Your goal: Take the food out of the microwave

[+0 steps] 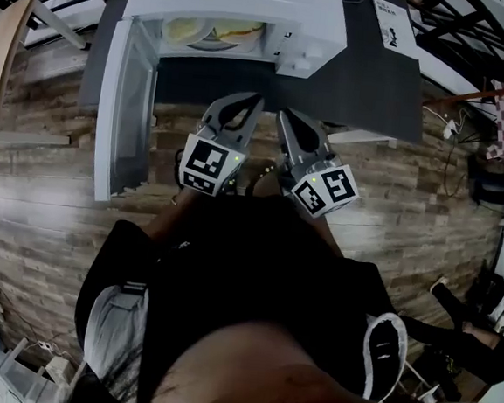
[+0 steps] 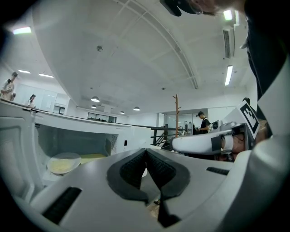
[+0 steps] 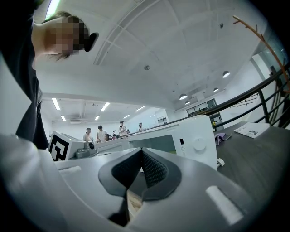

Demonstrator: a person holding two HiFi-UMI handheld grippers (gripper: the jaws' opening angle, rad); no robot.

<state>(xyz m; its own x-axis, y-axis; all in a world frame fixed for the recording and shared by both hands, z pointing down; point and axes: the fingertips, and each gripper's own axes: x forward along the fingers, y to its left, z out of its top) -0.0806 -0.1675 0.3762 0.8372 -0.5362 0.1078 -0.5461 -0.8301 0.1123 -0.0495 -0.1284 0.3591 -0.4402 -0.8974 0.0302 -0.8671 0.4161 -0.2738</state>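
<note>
A white microwave (image 1: 251, 7) stands on a dark table with its door (image 1: 124, 110) swung open to the left. Inside it sits a plate of pale yellow food (image 1: 216, 32), which the left gripper view shows as a round plate (image 2: 64, 162) on the oven floor. My left gripper (image 1: 246, 104) and right gripper (image 1: 287, 120) hang side by side just in front of the oven's open mouth, both shut and empty. The left gripper's tips (image 2: 145, 152) meet, and so do the right gripper's tips (image 3: 141, 151), with the microwave's control panel (image 3: 195, 144) beyond.
The dark table (image 1: 380, 85) carries a white sheet of paper (image 1: 392, 24) at the right. Wooden plank floor (image 1: 40, 213) spreads below. Black railings run past the table, and people stand in the distance. A dark bag and cables lie at the far right.
</note>
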